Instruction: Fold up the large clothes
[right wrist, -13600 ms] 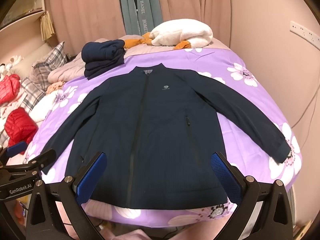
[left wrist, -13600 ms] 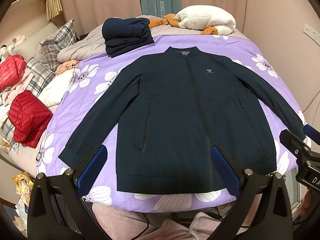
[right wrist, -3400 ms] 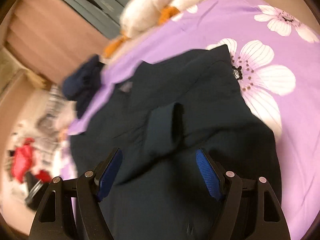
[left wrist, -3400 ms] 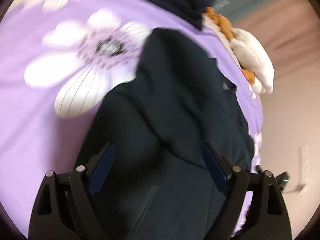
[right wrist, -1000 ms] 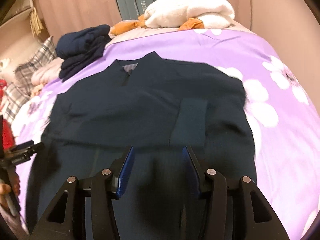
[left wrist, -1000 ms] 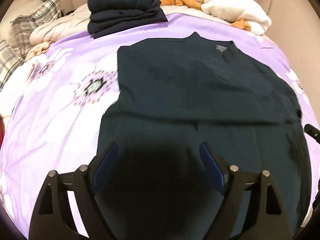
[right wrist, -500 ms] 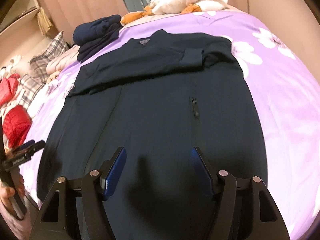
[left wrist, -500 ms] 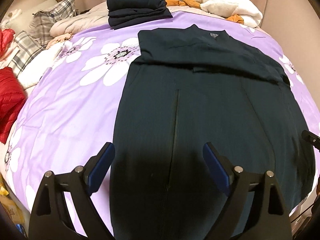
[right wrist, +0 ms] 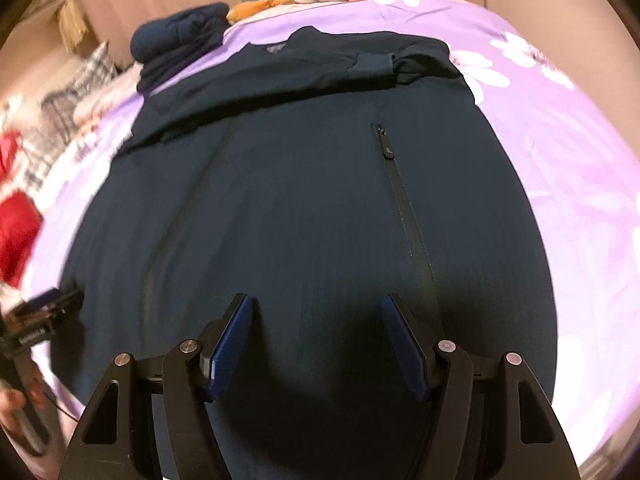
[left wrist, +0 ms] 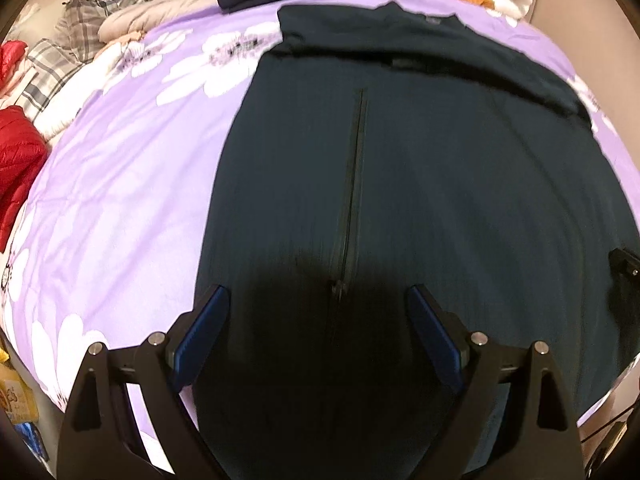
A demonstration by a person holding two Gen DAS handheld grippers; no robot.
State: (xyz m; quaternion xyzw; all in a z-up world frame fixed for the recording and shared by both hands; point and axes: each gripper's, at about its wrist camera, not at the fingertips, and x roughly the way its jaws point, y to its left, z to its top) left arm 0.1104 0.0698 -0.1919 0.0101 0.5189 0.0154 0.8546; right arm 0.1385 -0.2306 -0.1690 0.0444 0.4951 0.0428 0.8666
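Both claws are hanging released over the lower part of the dark jacket (left wrist: 400, 184), nothing pinched: the left claw (left wrist: 318, 322) is gaping wide, and the right claw (right wrist: 320, 334) has just been opening with only fabric below its blue pads. The jacket is lying flat on the purple flowered bed (left wrist: 132, 184), sleeves folded across the chest. A stack of folded navy clothes (right wrist: 176, 46) is sitting beyond the collar.

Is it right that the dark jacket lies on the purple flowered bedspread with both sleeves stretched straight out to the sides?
Not quite. The dark jacket does lie on the purple flowered bedspread, but its sleeves are not stretched out: both are folded in across the chest. The right wrist view shows one cuff lying on the upper body of the jacket near the collar.
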